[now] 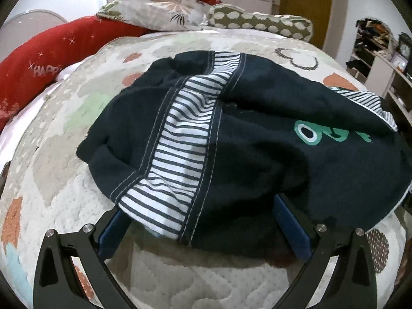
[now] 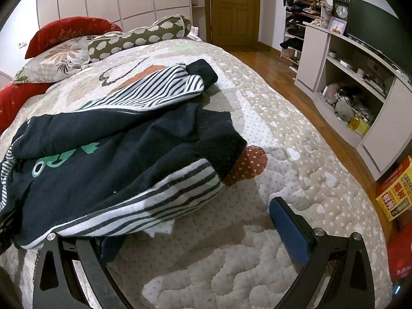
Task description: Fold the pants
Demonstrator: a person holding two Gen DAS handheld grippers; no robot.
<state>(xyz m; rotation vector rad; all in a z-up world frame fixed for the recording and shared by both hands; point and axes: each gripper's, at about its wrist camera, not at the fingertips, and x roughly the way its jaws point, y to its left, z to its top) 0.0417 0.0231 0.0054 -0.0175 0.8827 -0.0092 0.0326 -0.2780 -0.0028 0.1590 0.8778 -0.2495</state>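
Observation:
Dark navy pants (image 1: 257, 139) with white striped side panels and a green print lie bunched on the quilted bed (image 1: 64, 180). My left gripper (image 1: 203, 221) is open, its blue pads (image 1: 291, 226) wide apart under the near hem, which drapes over the fingertips. In the right wrist view the pants (image 2: 103, 159) lie at left, cuffs toward the far side. My right gripper (image 2: 195, 229) is open; its left finger is hidden under the striped edge, its right pad (image 2: 288, 229) is over bare quilt.
Red, floral and sheep-print pillows (image 2: 77, 49) lie at the bed's head. A wooden floor (image 2: 278, 69), white shelf unit (image 2: 360, 90) and yellow box (image 2: 396, 193) stand to the right. A door (image 2: 231, 7) is at the back.

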